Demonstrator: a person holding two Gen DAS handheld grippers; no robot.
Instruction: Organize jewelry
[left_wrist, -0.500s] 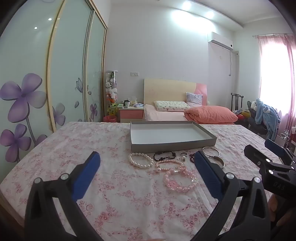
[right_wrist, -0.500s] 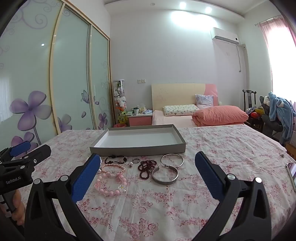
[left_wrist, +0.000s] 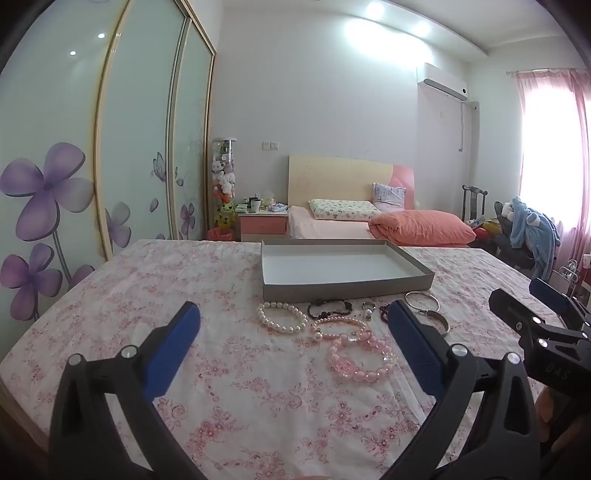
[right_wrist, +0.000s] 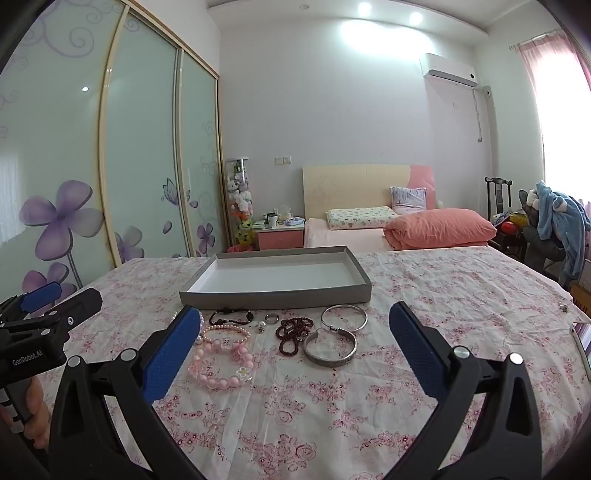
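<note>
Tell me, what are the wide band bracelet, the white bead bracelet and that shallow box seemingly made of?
The wide band bracelet looks like silvery metal: grey, shiny, with a patterned outer face. The white bead bracelet looks like pearls, real or imitation I cannot tell: round, creamy, softly glossy beads. The shallow box looks like cardboard: matte grey walls, white inside, thin sharp edges.

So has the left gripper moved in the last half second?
Barely, if at all: the left gripper frames the bracelets and tray almost exactly as before, both jaws wide open.
</note>
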